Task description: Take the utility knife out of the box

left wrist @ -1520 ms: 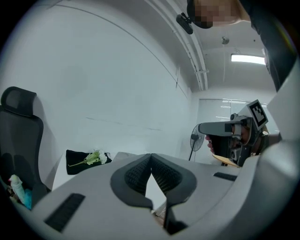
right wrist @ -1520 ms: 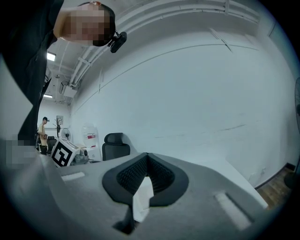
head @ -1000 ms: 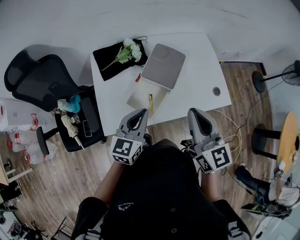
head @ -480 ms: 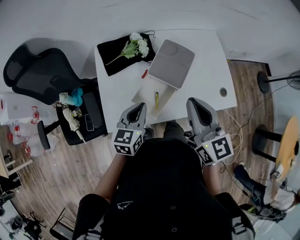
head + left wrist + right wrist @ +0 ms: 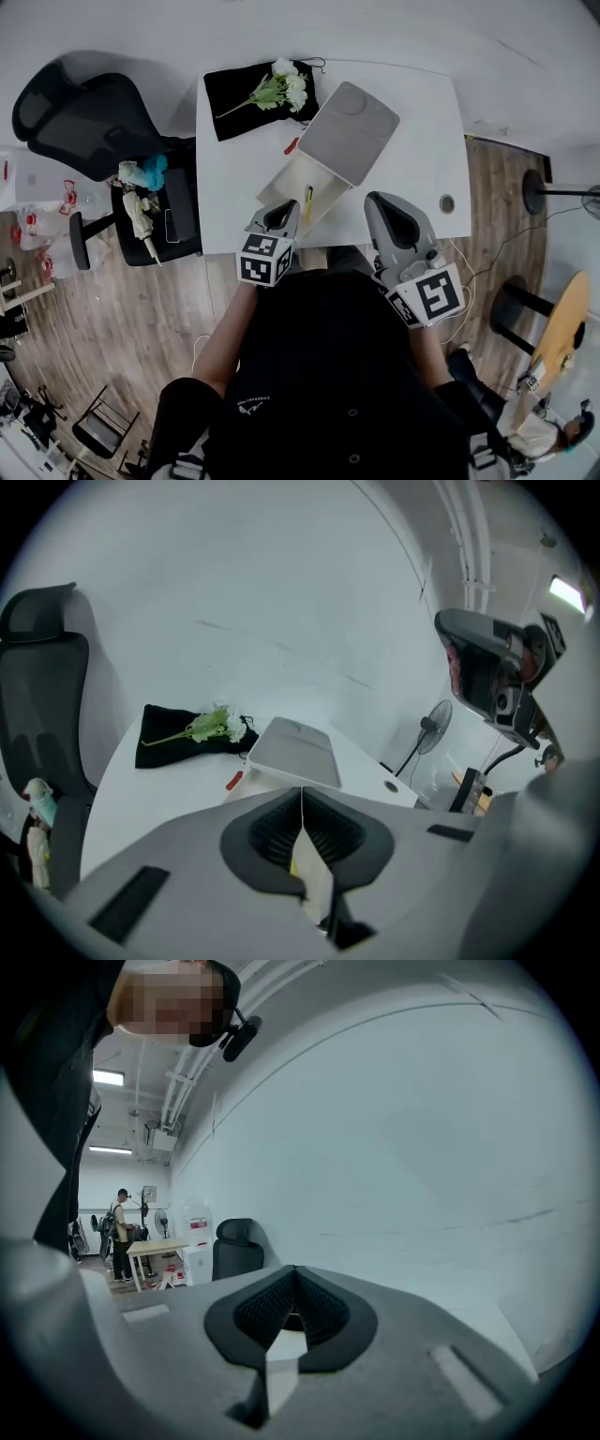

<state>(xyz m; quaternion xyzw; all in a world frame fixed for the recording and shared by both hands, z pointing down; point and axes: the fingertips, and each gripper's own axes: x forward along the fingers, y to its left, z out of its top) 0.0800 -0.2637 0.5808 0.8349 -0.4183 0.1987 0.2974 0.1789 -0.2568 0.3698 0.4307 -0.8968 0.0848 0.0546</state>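
Observation:
On the white table [image 5: 412,159] an open pale box [image 5: 286,183] lies with its grey lid [image 5: 349,131] tilted back. A yellow utility knife [image 5: 307,197] lies inside the box near its right wall. My left gripper [image 5: 286,208] is shut and empty, with its tips at the box's near edge just left of the knife. In the left gripper view the left gripper [image 5: 302,791] points at the lid [image 5: 292,754]. My right gripper [image 5: 379,199] is also shut and empty, over the table's front edge to the right of the box. The right gripper [image 5: 293,1271] faces a bare wall.
A black cloth [image 5: 246,94] with white flowers [image 5: 286,84] lies at the table's far left. A small red thing [image 5: 292,146] lies beside the box. A cable hole [image 5: 447,202] is at the table's right. Black chairs [image 5: 84,122] stand left of the table, one seat [image 5: 178,220] cluttered.
Both grippers have moved forward to the table's front edge. The left one dropped and now reaches the box's near edge. Both stayed shut.

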